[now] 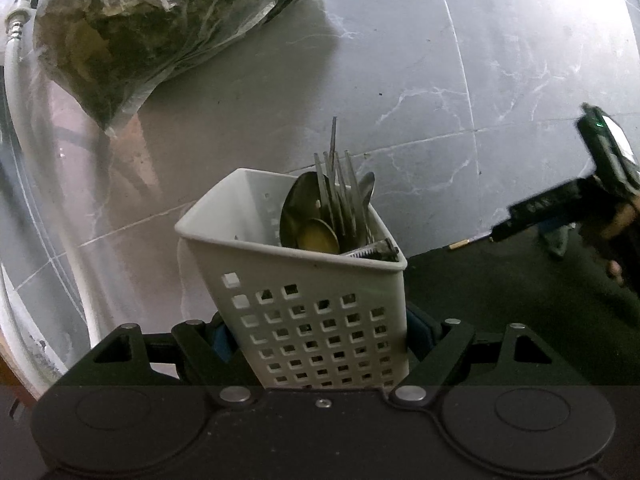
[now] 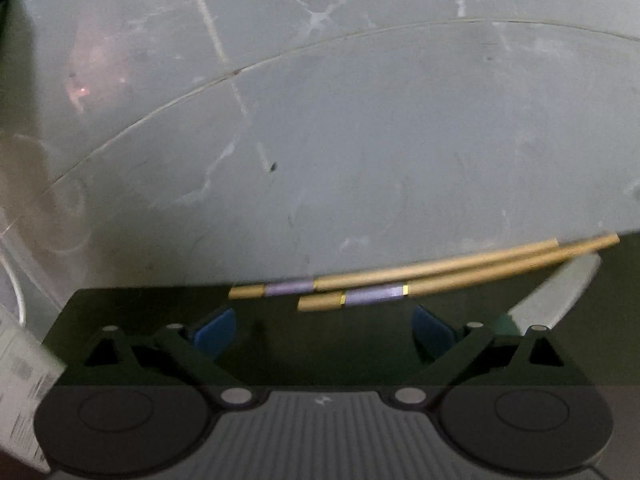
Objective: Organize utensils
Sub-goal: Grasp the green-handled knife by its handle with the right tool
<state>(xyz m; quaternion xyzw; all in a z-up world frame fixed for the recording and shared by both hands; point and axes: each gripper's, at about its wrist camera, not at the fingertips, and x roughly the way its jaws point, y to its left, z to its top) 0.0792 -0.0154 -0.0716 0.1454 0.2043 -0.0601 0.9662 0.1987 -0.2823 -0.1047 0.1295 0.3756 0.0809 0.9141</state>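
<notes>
The white basket (image 1: 296, 292), already stocked with spoons and forks (image 1: 336, 204), is pinched between the jaws of the left gripper (image 1: 320, 340) and held tilted at the left edge of the dark mat (image 1: 520, 312). To its right, the right gripper (image 2: 324, 332) is held with jaws spread and empty just short of the two chopsticks (image 2: 420, 280). These are judged next for collection; a low, straddling approach is called for. They overhang the mat's far edge onto bare tile (image 2: 360, 140), where open room is left.

1. A home kitchen or wash area: grey marble-look tiles (image 1: 420, 80) cover the surface.
2. A white perforated cutlery caddy (image 1: 304, 292) holds spoons and forks.
3. A white hose (image 1: 12, 80) runs alongside.
</notes>
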